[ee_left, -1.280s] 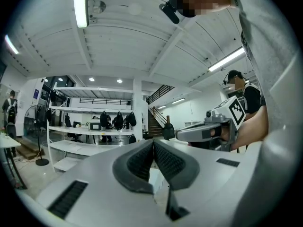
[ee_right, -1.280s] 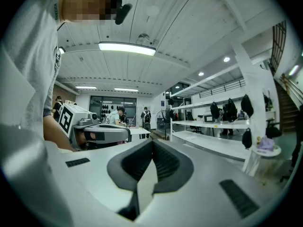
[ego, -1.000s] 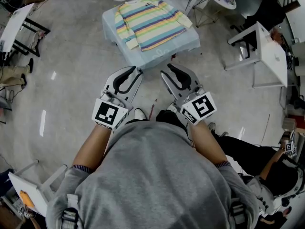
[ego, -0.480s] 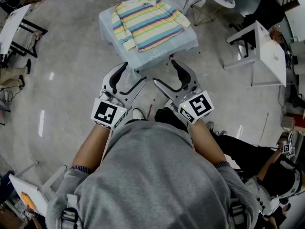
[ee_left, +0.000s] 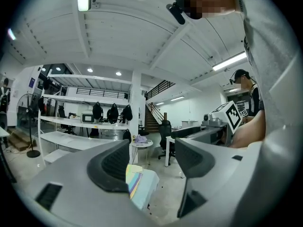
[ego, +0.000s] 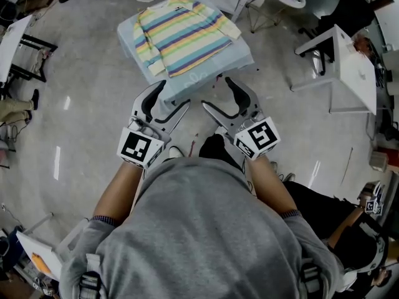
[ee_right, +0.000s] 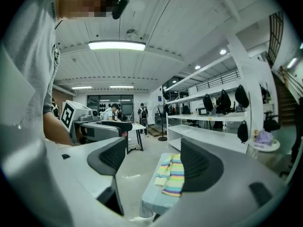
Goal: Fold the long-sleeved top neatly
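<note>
Grey polished floor (ego: 81, 104) surrounds a small pale-blue covered tabletop (ego: 209, 73) in the head view. A pastel-striped long-sleeved top (ego: 181, 35) lies flat on it, well ahead of the left gripper (ego: 169, 101) and right gripper (ego: 219, 98). Left gripper view: jaws spread wide, gripping nothing. Right gripper view: jaws equally wide and empty, top far beyond.

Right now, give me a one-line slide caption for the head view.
Left gripper and right gripper, both open, point toward a striped long-sleeved top spread flat on a table.
</note>
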